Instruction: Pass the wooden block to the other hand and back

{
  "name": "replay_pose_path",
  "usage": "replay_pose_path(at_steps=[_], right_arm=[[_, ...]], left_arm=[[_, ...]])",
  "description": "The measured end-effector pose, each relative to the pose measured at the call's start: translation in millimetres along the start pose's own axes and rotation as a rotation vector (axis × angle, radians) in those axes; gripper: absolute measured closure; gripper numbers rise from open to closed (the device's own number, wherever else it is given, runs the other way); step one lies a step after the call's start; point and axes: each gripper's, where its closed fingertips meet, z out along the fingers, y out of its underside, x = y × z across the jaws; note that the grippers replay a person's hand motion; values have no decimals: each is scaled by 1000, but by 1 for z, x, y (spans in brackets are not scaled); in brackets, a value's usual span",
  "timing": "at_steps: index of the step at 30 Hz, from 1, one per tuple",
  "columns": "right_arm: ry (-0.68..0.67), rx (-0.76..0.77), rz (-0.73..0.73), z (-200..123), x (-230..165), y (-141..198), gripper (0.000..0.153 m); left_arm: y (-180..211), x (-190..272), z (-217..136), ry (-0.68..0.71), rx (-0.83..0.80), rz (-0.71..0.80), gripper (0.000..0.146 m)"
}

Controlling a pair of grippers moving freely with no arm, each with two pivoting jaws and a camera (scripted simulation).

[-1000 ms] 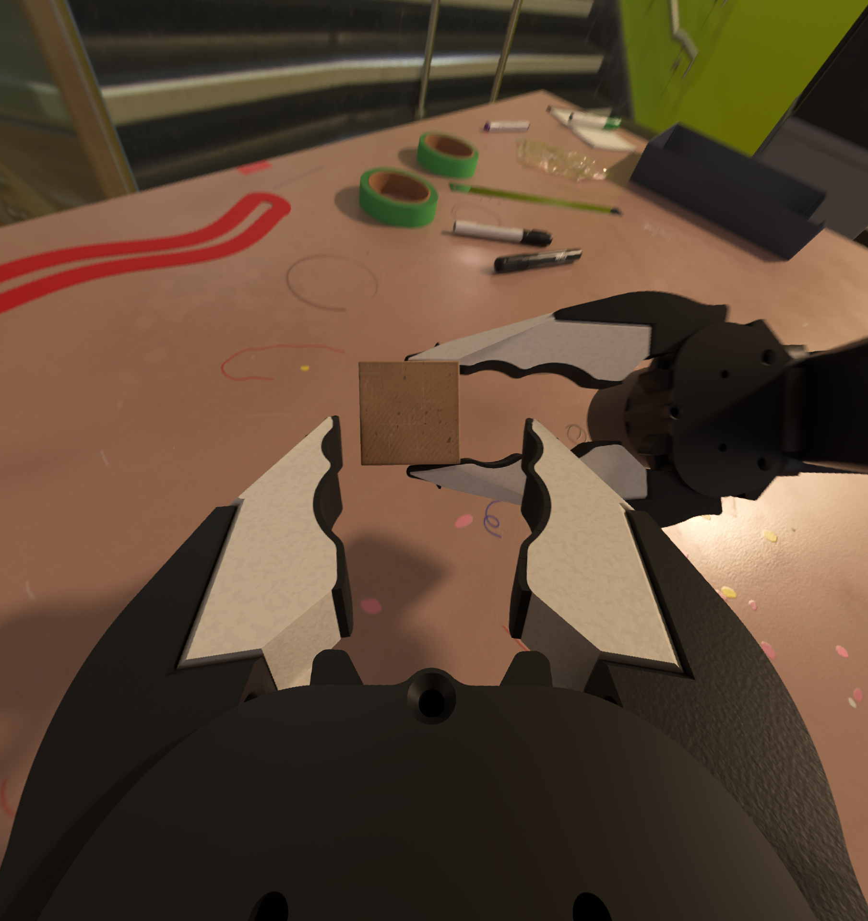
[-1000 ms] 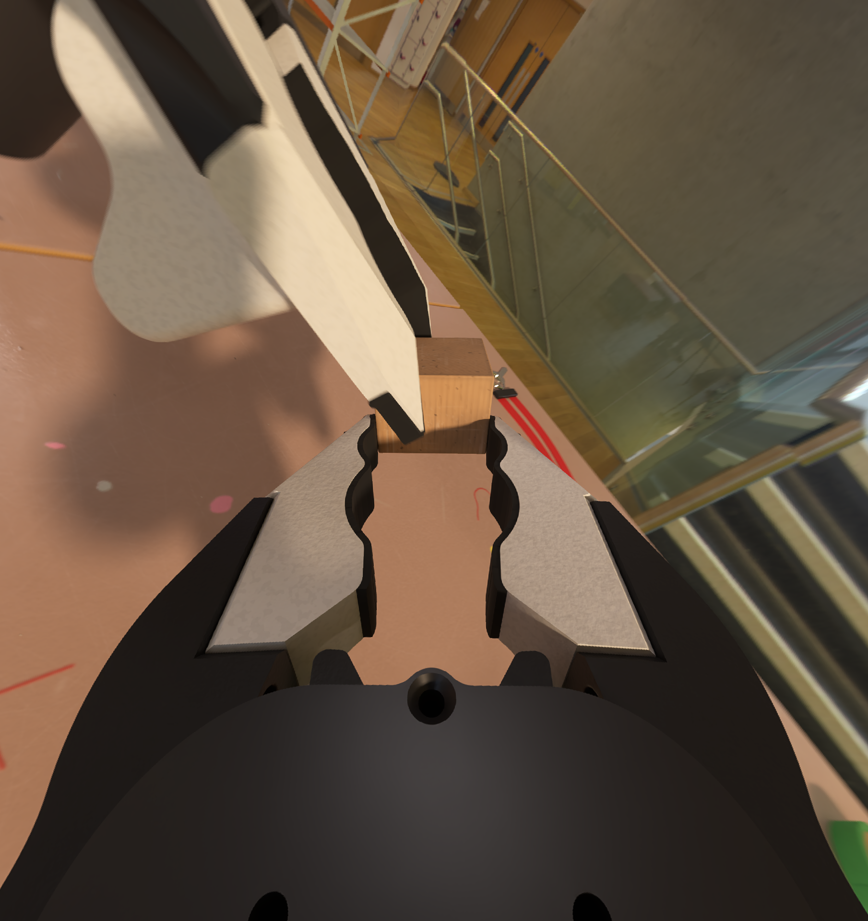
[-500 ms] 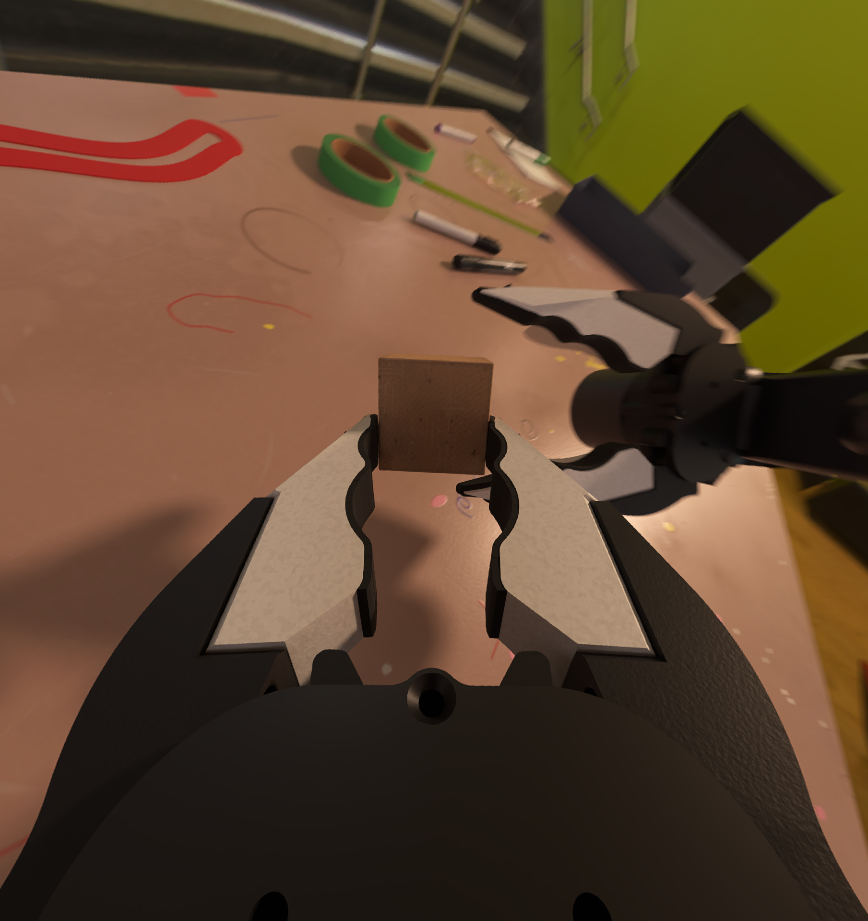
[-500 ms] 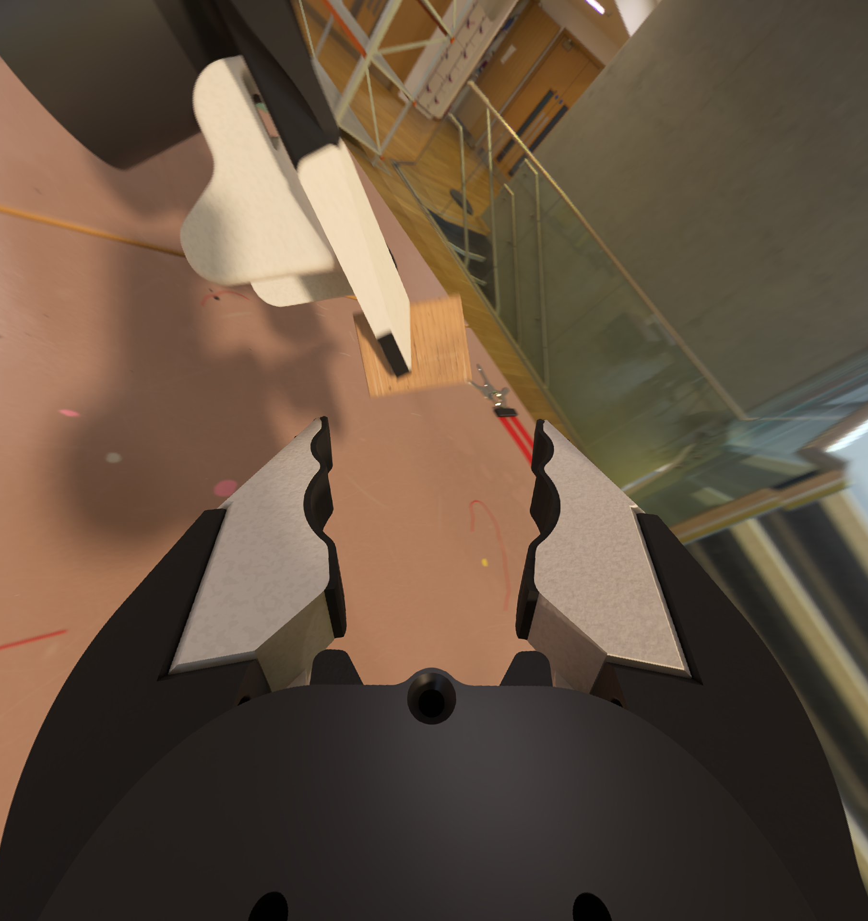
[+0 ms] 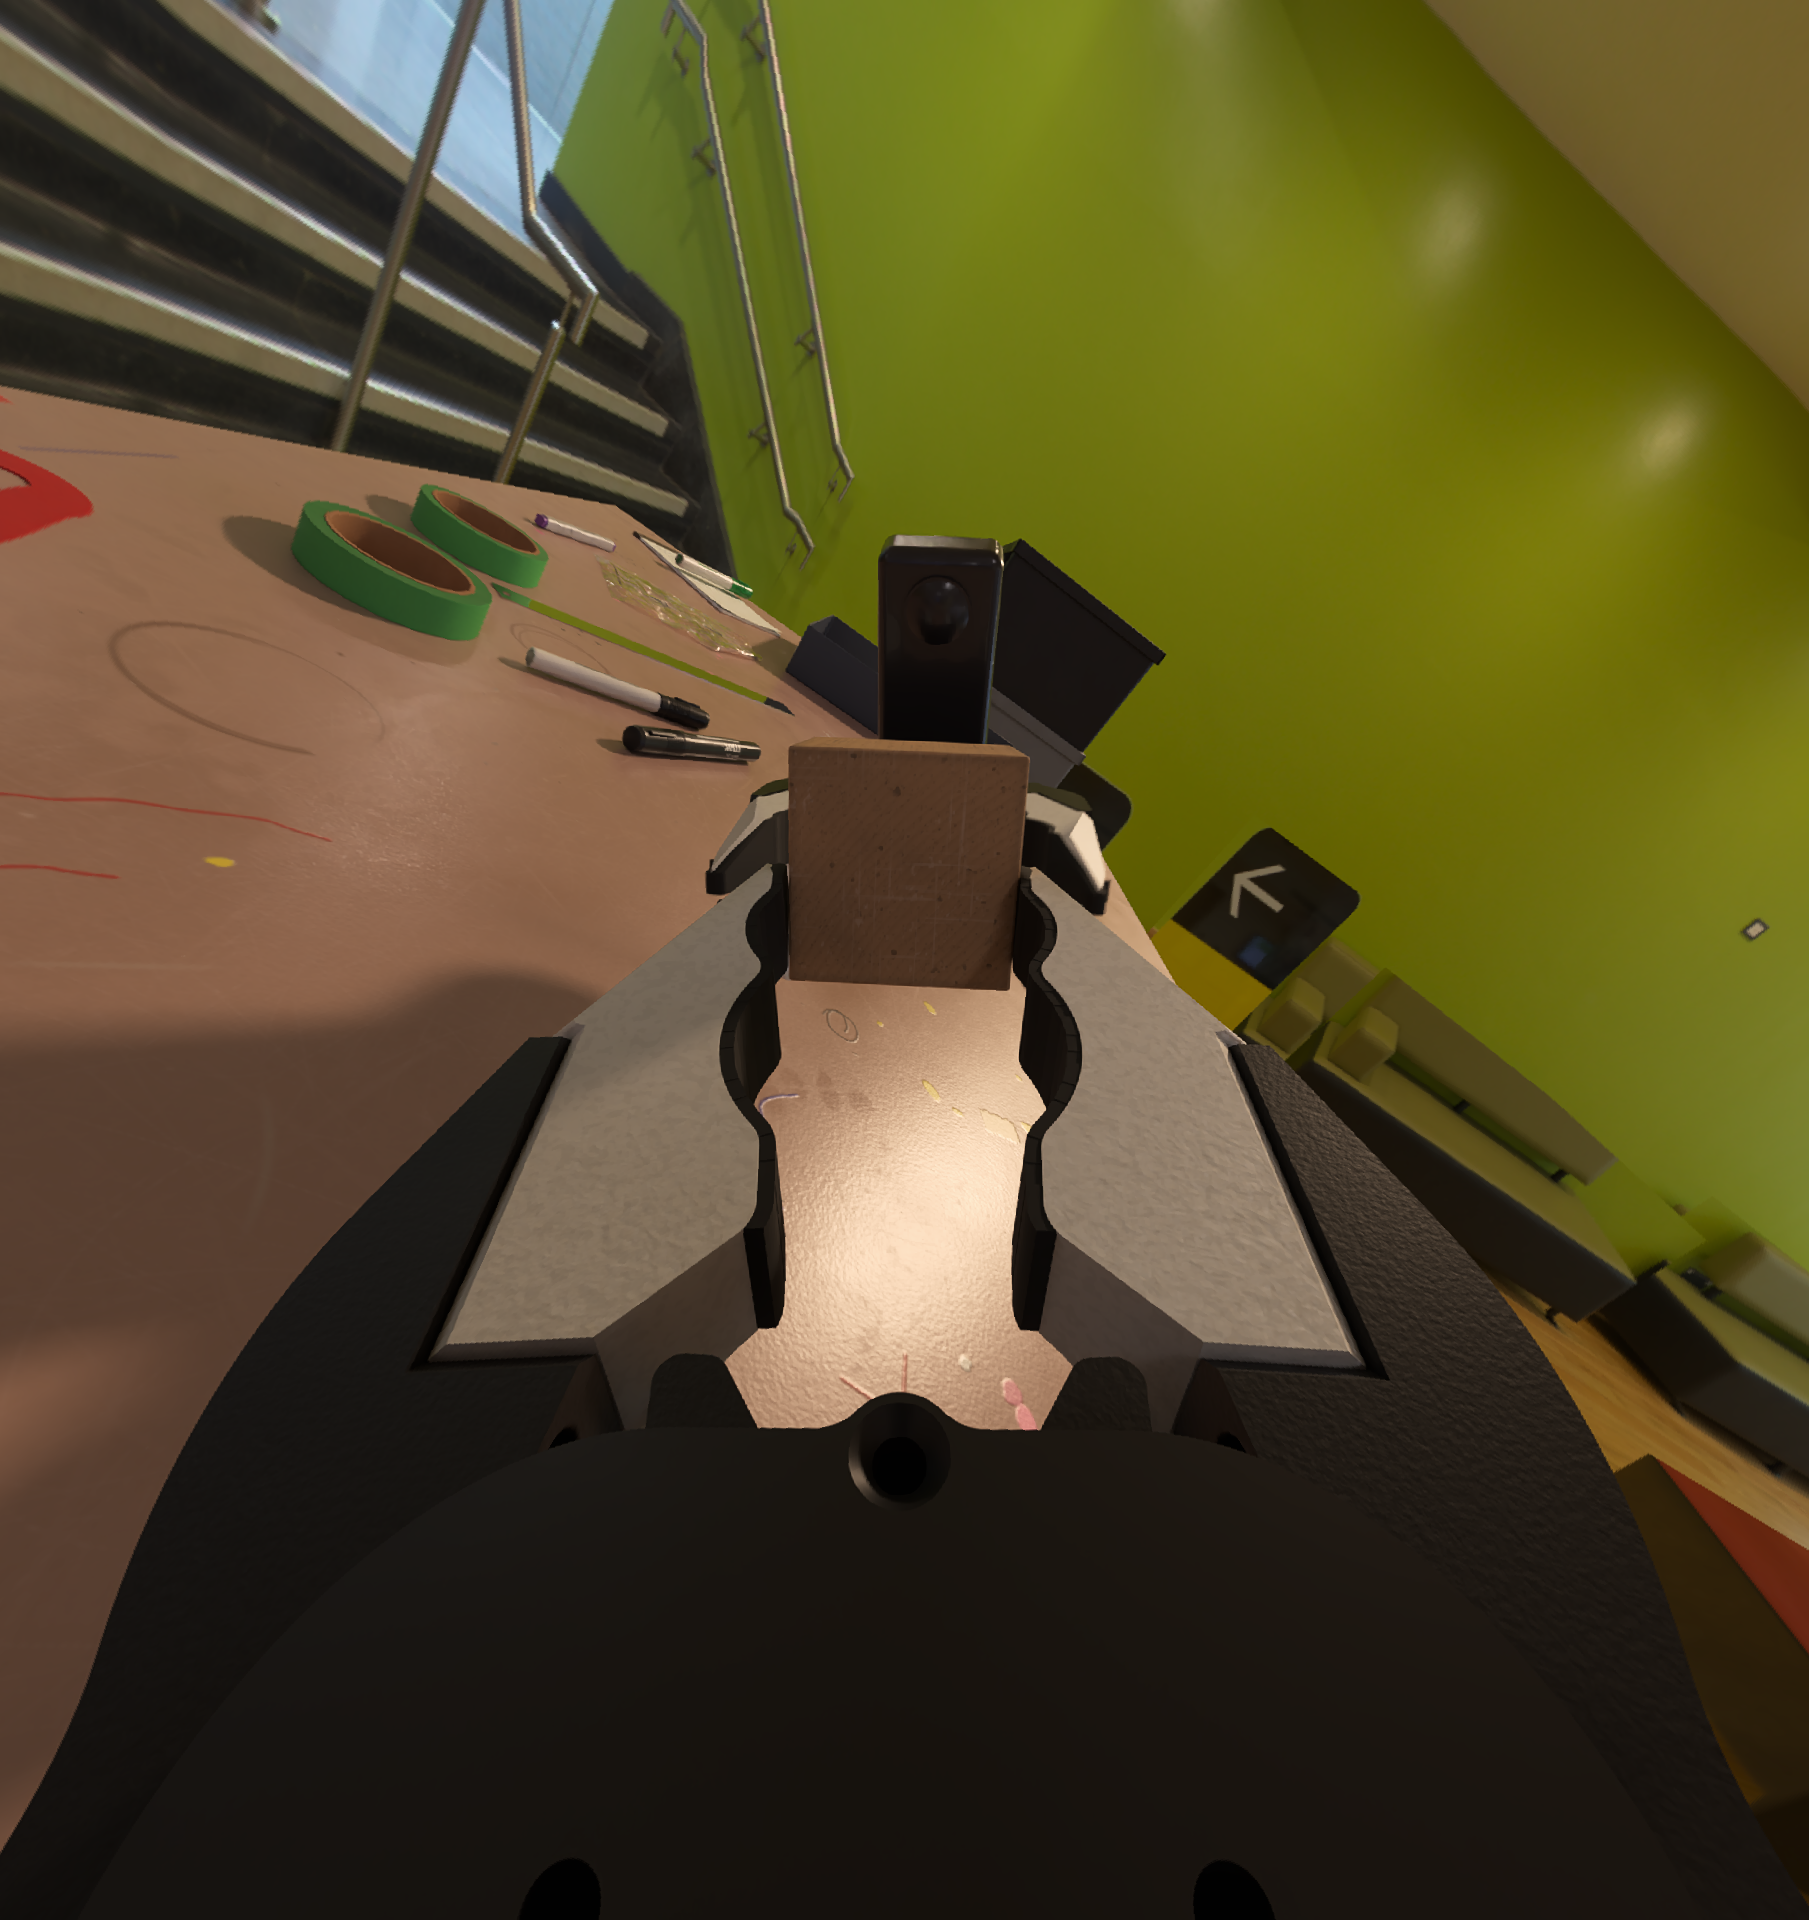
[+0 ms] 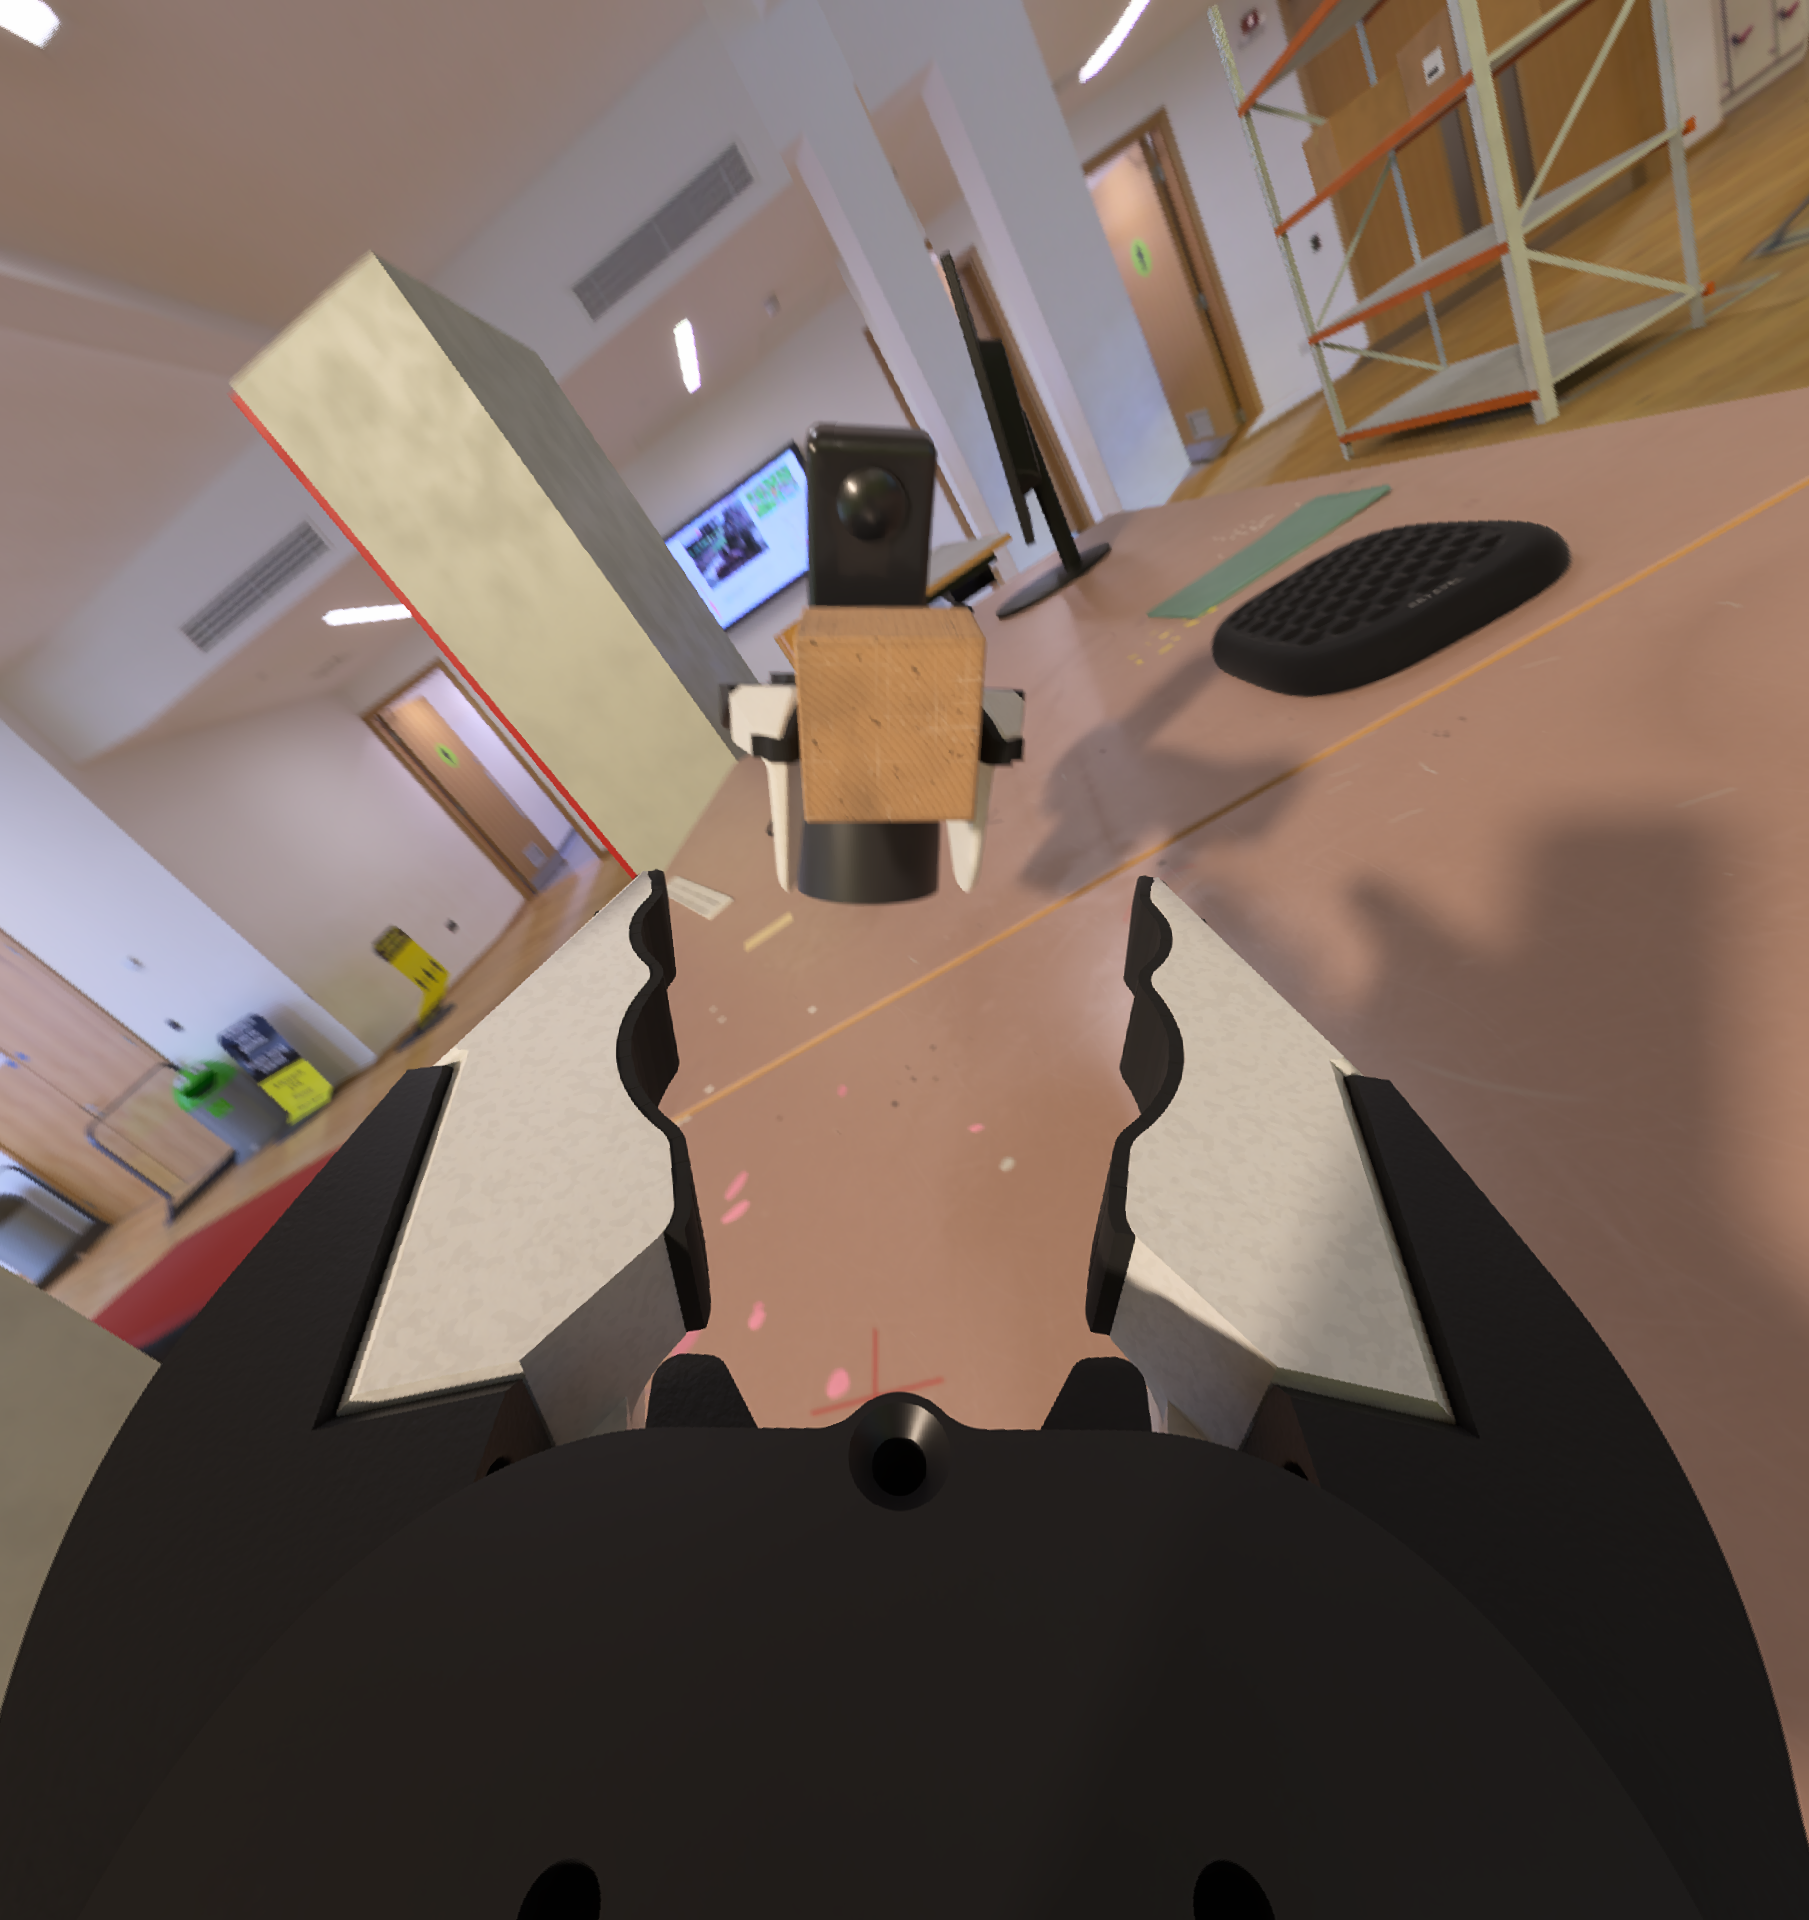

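Now the tabletop (image 5: 256,935) sits tilted across the left wrist view, a pink sheet running from 9 o'clock toward 1 o'clock. A second ago it filled that view almost flat, so the left tongs (image 5: 900,914) have swung and pitched up since then.

Those left tongs are pinched on the wooden block (image 5: 902,862), their pale fingers (image 5: 661,1132) pressing its two side faces at the tips. The block is held in the air above the tabletop, at about 12 o'clock from the view's centre. One second back these tongs stood apart with the block between them, gripped by the other pair; half a second back they had closed on it.

The right tongs (image 6: 898,914) are spread wide and hold nothing. In the right wrist view the block (image 6: 892,717) floats at 12 o'clock, well apart from their tips, square-on between the left pair's fingers. A second ago the right tongs clamped it; they have let go and backed off to face it.

So one handover looks done. Whether this is the first pass or the return cannot be told from these views.

Smaller things lie at 10 o'clock in the left wrist view: two green tape rolls (image 5: 391,566) and markers (image 5: 619,691). A black pad (image 6: 1388,603) rests at 2 o'clock in the right wrist view.
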Motion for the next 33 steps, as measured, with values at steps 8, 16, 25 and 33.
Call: replay_pose_path(at_steps=[8, 16, 25, 33], right_arm=[[-58, 80, 114, 8, -4, -3, 81], [-72, 86, 70, 1, -5, -6, 113], [-28, 133, 135, -14, 10, -16, 113], [-13, 184, 52, -23, 8, -27, 113]], left_arm=[[17, 5, 19, 19, -50, -3, 103], [25, 4, 26, -23, -81, 36, 103], [41, -1, 2, -216, -126, 142, 62], [44, 10, 11, -52, 40, -219, 73]])
